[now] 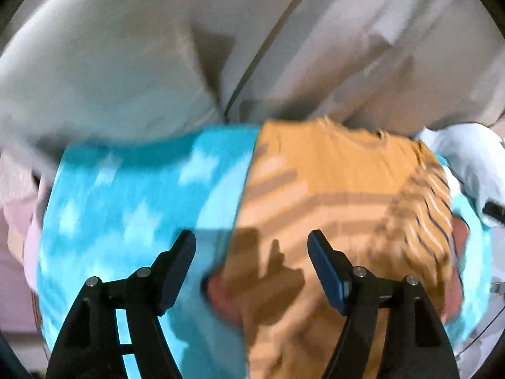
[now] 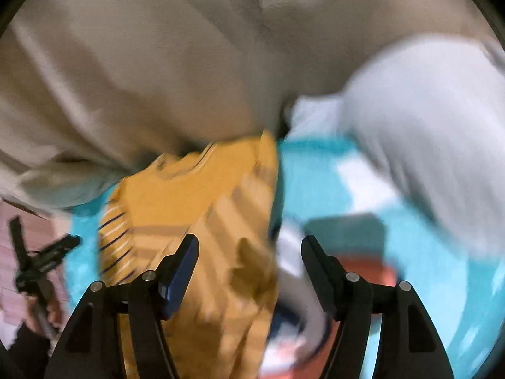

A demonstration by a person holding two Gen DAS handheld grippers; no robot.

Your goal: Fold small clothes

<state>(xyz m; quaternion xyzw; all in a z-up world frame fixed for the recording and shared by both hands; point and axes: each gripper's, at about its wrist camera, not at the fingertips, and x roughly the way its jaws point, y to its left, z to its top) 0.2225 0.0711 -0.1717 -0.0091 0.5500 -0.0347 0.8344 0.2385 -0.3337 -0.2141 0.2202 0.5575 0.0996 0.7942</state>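
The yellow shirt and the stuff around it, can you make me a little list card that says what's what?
shirt: mustard yellow shirt, striped sleeve, lying on the blue cloth
underneath: blue-and-white blanket
nearby: pale grey garment beside the shirt
background: beige cushions
left gripper: open, above the shirt's edge, holding nothing
right gripper: open, holding nothing
picture quality: blurry

Both wrist views look forward and down between their own fingers, close above the turquoise blanket (image 1: pixel 126 208); the 2 share the mustard striped garment (image 1: pixel 331 195), right of centre in the left view, left of centre in the right
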